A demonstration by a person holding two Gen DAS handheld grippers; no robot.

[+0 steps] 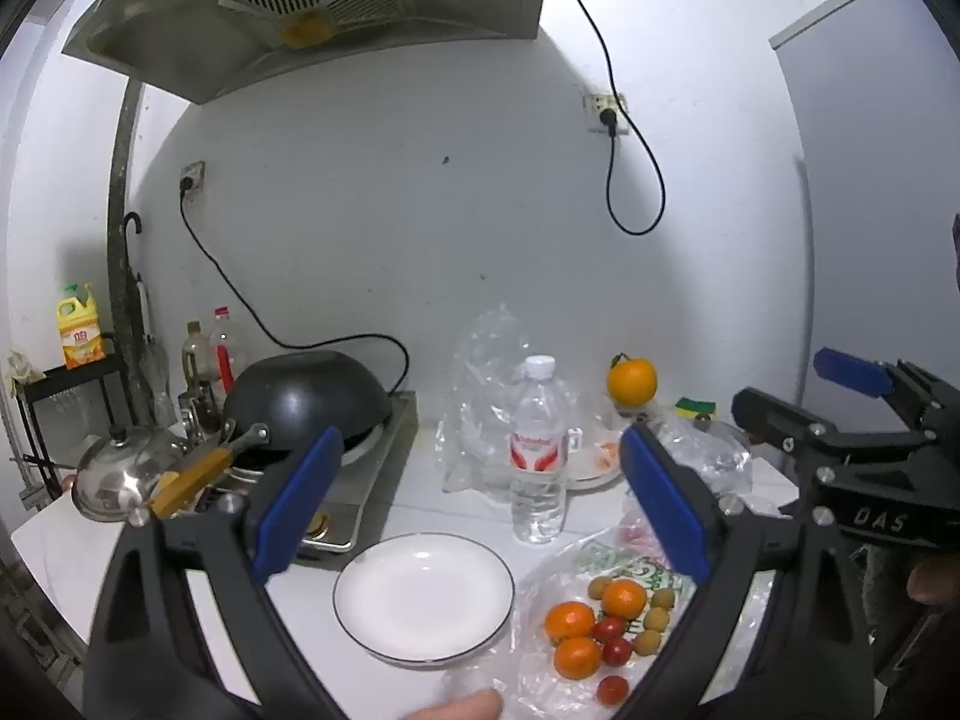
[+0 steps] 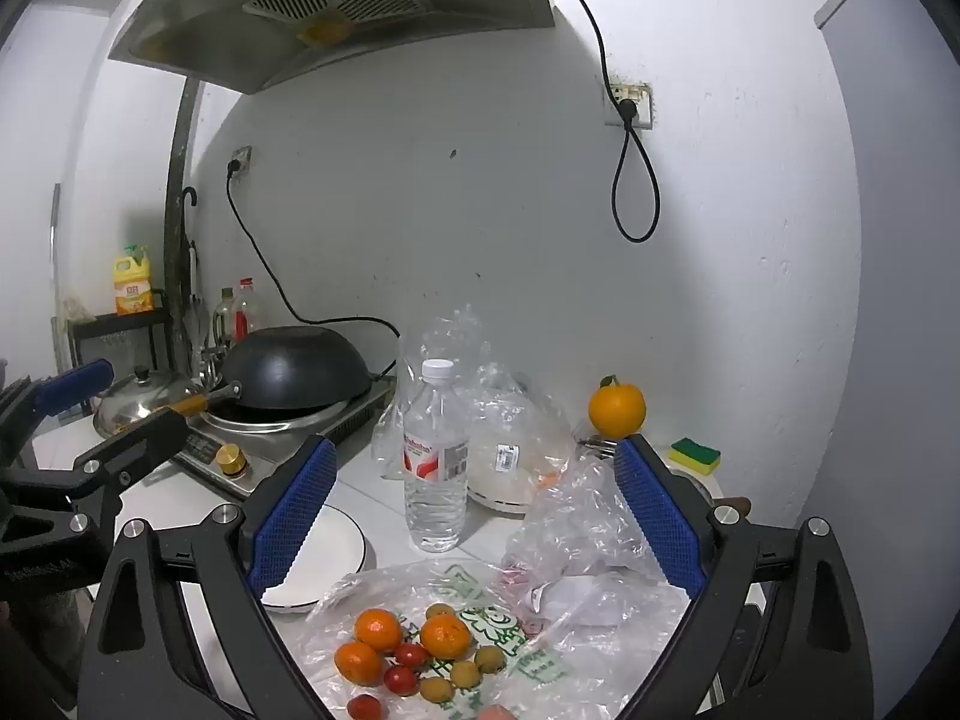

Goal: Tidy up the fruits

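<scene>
White countertop [image 1: 72, 546] carrying the whole scene. Near its front edge, clear plastic bag [image 2: 540, 678] spread flat with green print showing through. On the plastic, clustered and mostly touching: three mandarins [image 2: 378, 630], several cherry tomatoes [image 2: 411, 655], a few small tan round fruits [image 2: 465, 674]. One more cherry tomato [image 1: 612, 690] slightly apart at the near edge. Just left of the bag, white plate with dark rim [image 1: 423, 597], bare. Behind bag and plate, upright water bottle [image 1: 539, 450] with white cap and red-and-white label. Farther back, crumpled clear bags, a second white dish [image 2: 498, 495] under plastic, and a large orange [image 1: 631, 383] near the wall, well apart from the fruit pile. Beside it, yellow-green sponge [image 2: 695, 455]. At left, black wok [image 1: 309, 399] upside down on a stove, steel lid [image 1: 117, 474] beside it.

Left gripper [image 1: 474, 507] spread wide, blue pads apart, holding nothing, above plate and bag. Right gripper [image 2: 474, 516] likewise fully spread, empty, above the fruit pile. Both tilted slightly downward, side by side.
</scene>
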